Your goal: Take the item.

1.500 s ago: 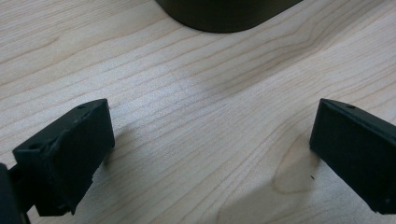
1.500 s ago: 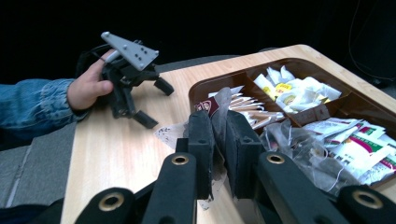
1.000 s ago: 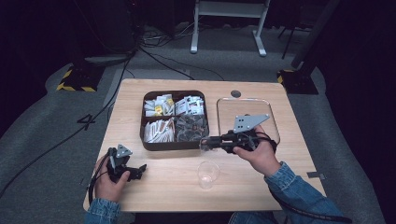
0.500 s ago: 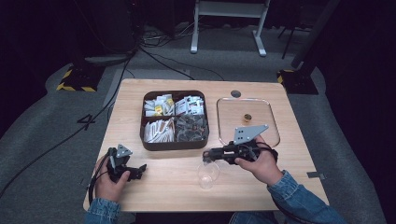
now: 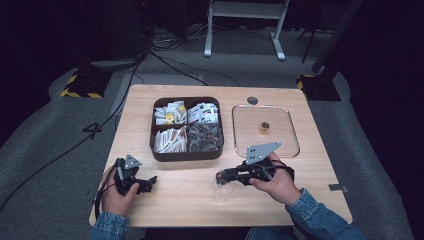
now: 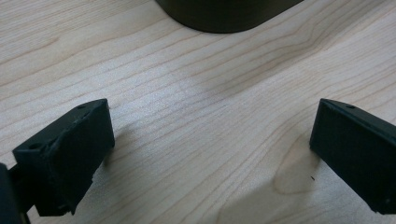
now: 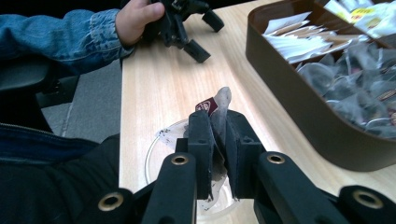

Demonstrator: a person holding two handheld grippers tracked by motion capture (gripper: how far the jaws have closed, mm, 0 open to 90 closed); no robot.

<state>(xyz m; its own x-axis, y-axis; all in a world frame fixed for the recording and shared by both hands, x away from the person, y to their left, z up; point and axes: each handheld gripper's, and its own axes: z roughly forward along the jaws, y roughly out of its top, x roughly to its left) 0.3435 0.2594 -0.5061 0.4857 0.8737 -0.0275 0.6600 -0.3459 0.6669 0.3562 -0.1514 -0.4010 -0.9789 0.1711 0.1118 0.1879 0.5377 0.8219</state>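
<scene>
High view. A pale wooden worktop (image 5: 165, 200) carries a dark brown four-compartment tray of sachets and tea bags (image 5: 186, 127) at centre and a clear flat rectangular plastic tray (image 5: 287, 142) to its right, on which a small brass-coloured object (image 5: 264, 126) sits. Near the front edge stands a clear plastic cup (image 5: 220, 189). The right hand-held gripper (image 5: 223, 177) lies roughly level, its long axis running leftward from the right hand (image 5: 274, 179), with its jaw tips directly above the cup's mouth. The left hand-held gripper (image 5: 148, 182) rests well apart at front left, so the right hand is much the nearer to the cup.

Left gripper view. The left hand-held gripper's jaws stand wide apart over bare wood, holding nothing; the rounded corner of the brown tray shows at top.

Right gripper view. The right hand-held gripper (image 7: 218, 140) is pressed together on a translucent mesh tea bag with a dark red tag (image 7: 219, 108). The bag's long axis runs along the jaws: its upper corner and tag project beyond the tips, its lower part shows between the jaws, toward the camera. The cup's rim (image 7: 154, 144) lies straight beneath, so the coming move is probably a short descent or release into it. The brown tray lies to the right; the left hand (image 7: 135, 17) and its gripper are farther off.
</scene>
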